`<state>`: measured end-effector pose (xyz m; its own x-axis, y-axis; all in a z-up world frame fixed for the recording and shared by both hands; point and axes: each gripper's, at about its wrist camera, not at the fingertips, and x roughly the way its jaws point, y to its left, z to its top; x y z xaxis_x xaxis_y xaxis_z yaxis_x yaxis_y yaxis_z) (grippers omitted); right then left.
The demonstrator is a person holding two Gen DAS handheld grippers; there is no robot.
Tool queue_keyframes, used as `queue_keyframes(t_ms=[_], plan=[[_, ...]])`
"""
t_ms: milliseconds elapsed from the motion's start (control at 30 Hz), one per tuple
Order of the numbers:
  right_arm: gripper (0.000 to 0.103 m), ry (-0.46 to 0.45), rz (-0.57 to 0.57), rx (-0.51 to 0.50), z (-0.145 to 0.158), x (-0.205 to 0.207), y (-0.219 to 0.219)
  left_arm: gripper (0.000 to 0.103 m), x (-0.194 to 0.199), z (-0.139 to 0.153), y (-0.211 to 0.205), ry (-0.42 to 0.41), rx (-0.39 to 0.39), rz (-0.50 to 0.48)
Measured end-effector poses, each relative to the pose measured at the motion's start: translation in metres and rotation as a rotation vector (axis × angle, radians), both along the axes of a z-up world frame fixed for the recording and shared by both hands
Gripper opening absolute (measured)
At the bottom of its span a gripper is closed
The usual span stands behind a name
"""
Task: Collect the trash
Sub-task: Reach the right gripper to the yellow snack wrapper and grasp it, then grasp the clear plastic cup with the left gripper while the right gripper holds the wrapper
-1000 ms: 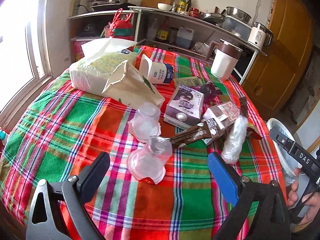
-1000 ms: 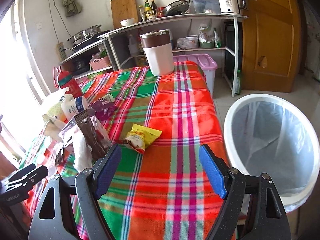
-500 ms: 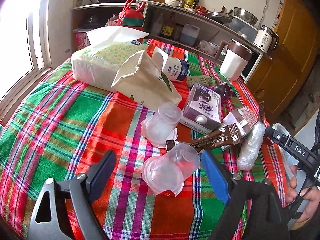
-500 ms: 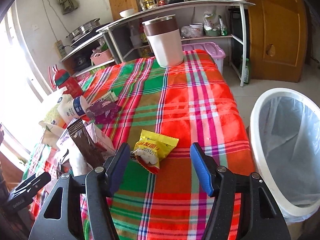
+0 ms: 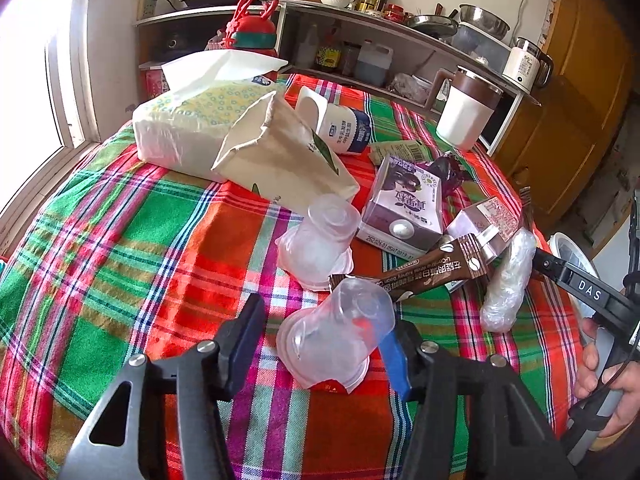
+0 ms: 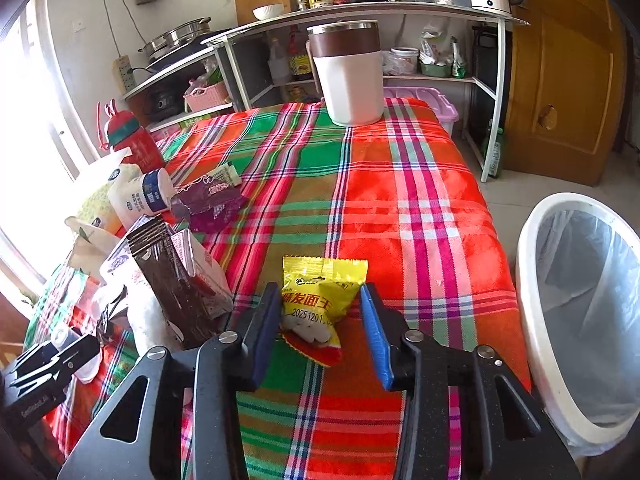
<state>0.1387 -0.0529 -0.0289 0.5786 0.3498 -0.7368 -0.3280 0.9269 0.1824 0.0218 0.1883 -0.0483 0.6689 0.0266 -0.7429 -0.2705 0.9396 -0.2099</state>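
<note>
Your left gripper (image 5: 324, 334) sits low in the centre of the left wrist view with its jaws spread around a clear plastic cup (image 5: 335, 340) lying on its side on the red, green and pink plaid tablecloth (image 5: 120, 248). The blue pad on the right looks to be against the cup's wall, while the black pad on the left stands clear of it, so nothing is clamped.

Just above it a second clear plastic cup (image 5: 320, 240) lies tipped, and a brown coffee sachet (image 5: 432, 270) runs from between the two cups toward the right. Further up are a purple and white drink carton (image 5: 404, 208), a cream paper bag (image 5: 280, 160) and a white tissue pack (image 5: 192, 124).

Your right gripper (image 6: 320, 320) is at lower centre of the right wrist view, jaws partly open on either side of a yellow snack wrapper (image 6: 316, 300) flat on the cloth. The left pad is touching or nearly touching the wrapper's edge; the right pad shows a gap. The white-rimmed trash bin with a clear liner (image 6: 580, 312) stands at the right edge, beside the table.
</note>
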Motion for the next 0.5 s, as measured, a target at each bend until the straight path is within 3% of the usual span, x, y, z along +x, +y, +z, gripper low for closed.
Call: queue_keyframes(t_ms=[333,500], plan=[[0.04,0.015,-0.011,-0.003,-0.0038,0.0049,0.002,0.056,0.0039,-0.0005,-0.0029,-0.002,0.0,-0.007],[0.033,-0.004,-0.037,0.016,-0.0009,0.0043,-0.0032,0.041,0.0029,-0.0005,-0.0002,-0.007,-0.011,-0.003]])
